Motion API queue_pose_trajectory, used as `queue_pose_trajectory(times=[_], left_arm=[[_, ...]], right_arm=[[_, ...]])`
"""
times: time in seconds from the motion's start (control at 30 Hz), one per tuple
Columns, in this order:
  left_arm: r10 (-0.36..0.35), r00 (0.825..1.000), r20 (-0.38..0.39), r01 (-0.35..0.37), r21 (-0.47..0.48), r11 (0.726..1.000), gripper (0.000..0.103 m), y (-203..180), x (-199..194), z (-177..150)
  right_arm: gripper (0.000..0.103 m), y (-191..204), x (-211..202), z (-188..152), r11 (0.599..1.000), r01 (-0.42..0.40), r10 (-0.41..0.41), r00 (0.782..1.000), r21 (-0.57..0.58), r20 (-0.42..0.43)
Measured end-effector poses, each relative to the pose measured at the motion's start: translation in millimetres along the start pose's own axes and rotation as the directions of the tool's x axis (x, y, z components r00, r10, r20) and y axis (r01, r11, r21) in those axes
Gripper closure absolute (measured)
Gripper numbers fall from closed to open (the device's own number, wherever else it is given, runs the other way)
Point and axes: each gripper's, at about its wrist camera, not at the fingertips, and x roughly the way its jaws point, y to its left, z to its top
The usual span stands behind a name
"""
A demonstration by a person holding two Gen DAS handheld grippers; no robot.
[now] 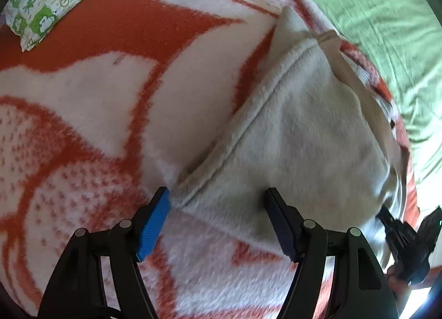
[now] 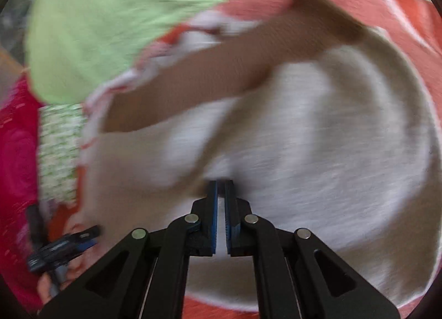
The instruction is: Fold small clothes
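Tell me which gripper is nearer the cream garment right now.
Right. The right gripper is shut on the cream garment, pinching a fold. The left gripper is open, its fingers straddling the garment's seamed edge over the orange-and-white blanket, gripping nothing.

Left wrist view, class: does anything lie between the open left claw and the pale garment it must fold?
Nothing visible does. The left claw is open right over the cream garment, which lies on the orange-and-white blanket; its blue pad sits at the garment's seamed edge.
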Motion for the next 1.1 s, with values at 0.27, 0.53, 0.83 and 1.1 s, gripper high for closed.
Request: queue_pose_trajectory(times=[0.27, 0.53, 0.83, 1.1], left_arm=[[0.043, 0.991, 0.125, -0.059, 0.127, 0.99, 0.092, -44, -19, 9], [-0.136, 0.962, 0.235, 0.017, 0.449, 0.893, 0.095, -138, -66, -25], [-0.187, 0.976, 0.115, 0.085, 0.588, 0.804, 0.095, -186, -34, -78], [-0.156, 0.973, 0.169, 0.048, 0.516, 0.856, 0.095, -145, -42, -61]], right_arm=[[0.098, -9, -24, -4, 0.998, -0.06, 0.059, 0.998, 0.033, 0.031], [0.097, -2, -44, 21, 0.993, -0.115, 0.114, 0.991, 0.008, 0.069], [0.049, 22, -34, 46, 0.979, -0.198, 0.2, 0.979, -0.05, 0.044], [0.043, 69, 17, 58, 0.947, -0.286, 0.272, 0.956, -0.143, -0.114]])
